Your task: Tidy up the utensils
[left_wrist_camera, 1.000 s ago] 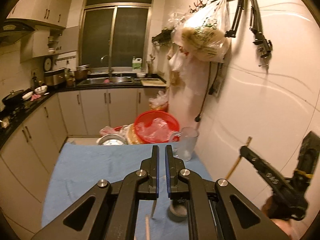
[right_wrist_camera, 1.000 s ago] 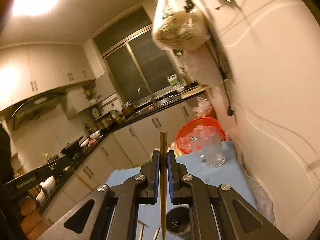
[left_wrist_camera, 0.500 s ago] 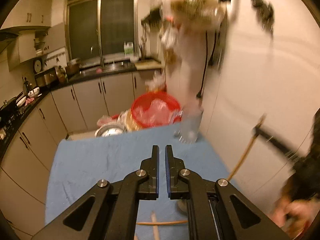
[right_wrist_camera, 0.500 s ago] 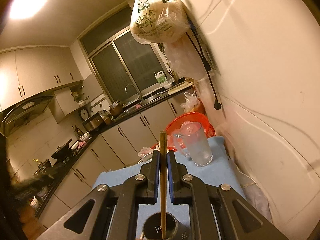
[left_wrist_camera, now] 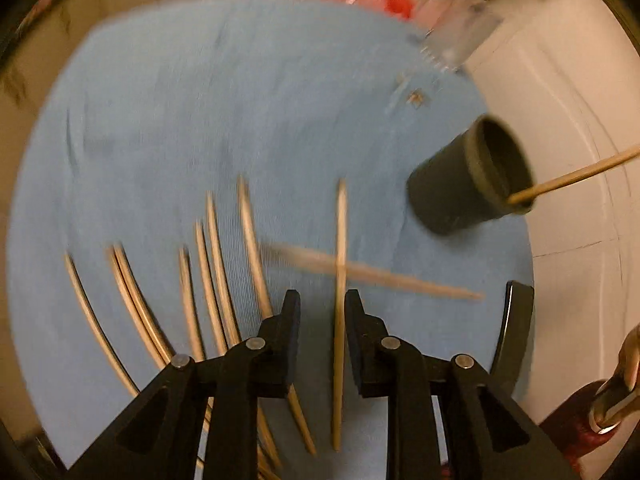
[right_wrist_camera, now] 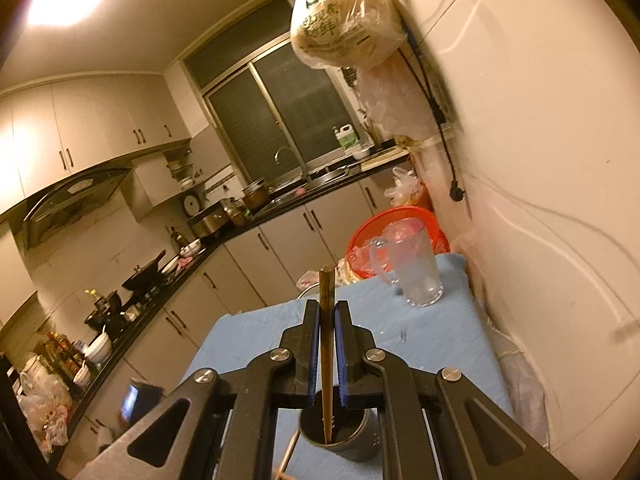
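Several wooden chopsticks (left_wrist_camera: 218,248) lie on the blue cloth (left_wrist_camera: 200,100). My left gripper (left_wrist_camera: 320,300) is open just above them, its fingers either side of one upright-lying chopstick (left_wrist_camera: 340,280) that crosses another (left_wrist_camera: 380,276). A dark cup (left_wrist_camera: 468,176) stands at the right. My right gripper (right_wrist_camera: 328,308) is shut on a chopstick (right_wrist_camera: 326,320) held upright, its lower tip inside the cup (right_wrist_camera: 340,436). That chopstick also shows in the left wrist view (left_wrist_camera: 576,174).
A clear glass jug (right_wrist_camera: 412,268) stands at the cloth's far right corner by the white wall (right_wrist_camera: 540,200). A red basket (right_wrist_camera: 396,228) sits behind it. Kitchen counters and cabinets (right_wrist_camera: 240,248) run along the left and back.
My left gripper has tipped down from the room onto the chopsticks and opened. My right gripper has lowered its chopstick until the tip is in the cup.
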A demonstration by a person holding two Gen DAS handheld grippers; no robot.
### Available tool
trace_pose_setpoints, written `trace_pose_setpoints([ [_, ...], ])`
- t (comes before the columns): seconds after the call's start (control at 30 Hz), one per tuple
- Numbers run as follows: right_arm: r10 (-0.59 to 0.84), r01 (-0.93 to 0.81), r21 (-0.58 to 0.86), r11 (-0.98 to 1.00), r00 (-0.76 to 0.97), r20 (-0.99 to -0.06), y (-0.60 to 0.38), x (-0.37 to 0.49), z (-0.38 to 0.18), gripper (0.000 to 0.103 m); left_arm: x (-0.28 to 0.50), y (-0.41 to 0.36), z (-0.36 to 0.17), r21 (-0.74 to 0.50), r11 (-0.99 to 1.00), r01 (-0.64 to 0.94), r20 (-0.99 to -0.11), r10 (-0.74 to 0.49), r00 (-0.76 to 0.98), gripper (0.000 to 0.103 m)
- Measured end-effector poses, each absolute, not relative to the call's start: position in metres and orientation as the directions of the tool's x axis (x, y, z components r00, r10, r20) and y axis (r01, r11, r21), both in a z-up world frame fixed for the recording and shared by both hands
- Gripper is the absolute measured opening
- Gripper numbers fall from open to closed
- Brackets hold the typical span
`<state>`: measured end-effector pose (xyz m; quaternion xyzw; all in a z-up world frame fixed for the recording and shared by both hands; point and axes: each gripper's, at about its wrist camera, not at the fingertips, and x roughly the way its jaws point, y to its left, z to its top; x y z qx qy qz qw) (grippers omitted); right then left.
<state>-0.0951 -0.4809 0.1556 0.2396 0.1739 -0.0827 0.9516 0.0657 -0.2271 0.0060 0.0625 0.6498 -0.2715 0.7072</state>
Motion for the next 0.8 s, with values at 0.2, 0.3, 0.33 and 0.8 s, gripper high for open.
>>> trace_pose_setpoints([
  [0.2,-0.043,0.217,0.427,0.878,0.923,-0.382,-0.471,-0.093,0.146,0.008,0.080,-0.219,-0.013,-0.365,0.893,0.263,-0.927,-0.374,-0.015,0.032],
  [0.3,-0.036,0.208,0.424,0.881,0.925,-0.379,-0.471,-0.094,0.146,0.008,0.093,-0.226,-0.017,-0.368,0.906,0.209,-0.926,-0.378,0.006,0.042],
  [0.33,-0.034,0.206,0.426,0.881,0.926,-0.377,-0.470,-0.095,0.146,0.008,0.098,-0.227,-0.018,-0.367,0.909,0.197,-0.926,-0.377,0.012,0.042],
  [0.8,-0.027,0.191,0.426,0.884,0.932,-0.361,-0.473,-0.090,0.152,0.008,0.124,-0.275,-0.045,-0.361,0.921,0.144,-0.930,-0.367,0.021,0.012],
])
